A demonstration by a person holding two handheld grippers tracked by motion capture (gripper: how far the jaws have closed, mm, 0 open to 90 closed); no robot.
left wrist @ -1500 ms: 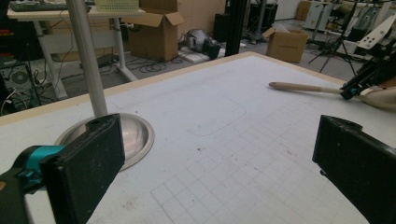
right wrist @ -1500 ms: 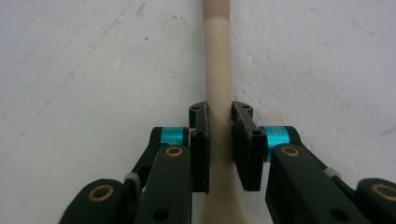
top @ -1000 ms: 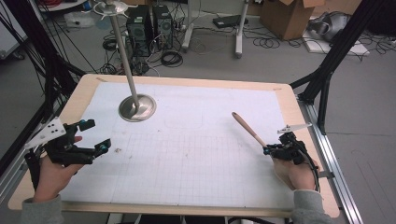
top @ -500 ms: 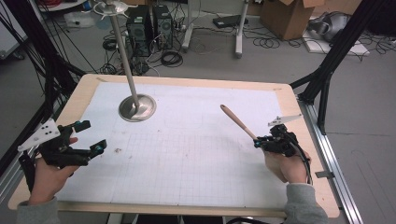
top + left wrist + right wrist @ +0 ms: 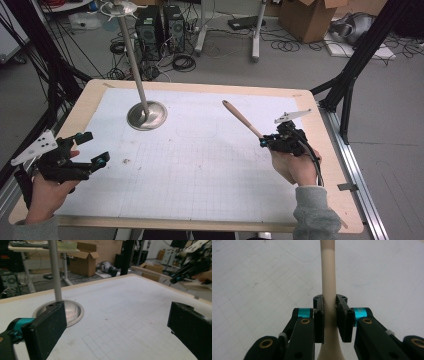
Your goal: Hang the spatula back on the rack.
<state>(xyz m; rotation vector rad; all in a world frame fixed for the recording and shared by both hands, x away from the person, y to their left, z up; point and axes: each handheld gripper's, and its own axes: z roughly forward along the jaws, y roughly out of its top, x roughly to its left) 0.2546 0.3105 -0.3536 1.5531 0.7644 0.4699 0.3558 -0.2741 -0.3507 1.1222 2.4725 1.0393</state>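
1. Wooden spoon (image 5: 243, 120): it is up in the air over the right part of the tabletop (image 5: 320, 150), touching nothing but the right claw (image 5: 263, 142). The pale handle runs from that claw up and away toward the far left, so its long axis is a slant, with the free handle end highest and aimed roughly at the metal stand (image 5: 146, 115).

2. The right claw view shows the spoon (image 5: 328, 277) pinched at the neck, where the handle widens toward the bowl; the bowl end sits low behind the jaws, mostly hidden. The jaws are pressed flat against both sides of the handle. Gripping near the bowl leaves the long handle free, which I judge suits presenting or hanging the handle end somewhere.

3. The right hand (image 5: 292, 165) holds the tool raised and tilted, probably so the spoon clears the white grid mat (image 5: 200, 165) while it travels.

4. The left claw (image 5: 95, 148) waits near the left edge with its jaws wide apart and nothing between them, as its own view confirms (image 5: 117, 332). It faces across the mat toward the stand and the spoon, likely ready to help.

5. The stand, a round base with a tall pole (image 5: 55, 270), sits at the far left of the mat, well apart from the spoon.
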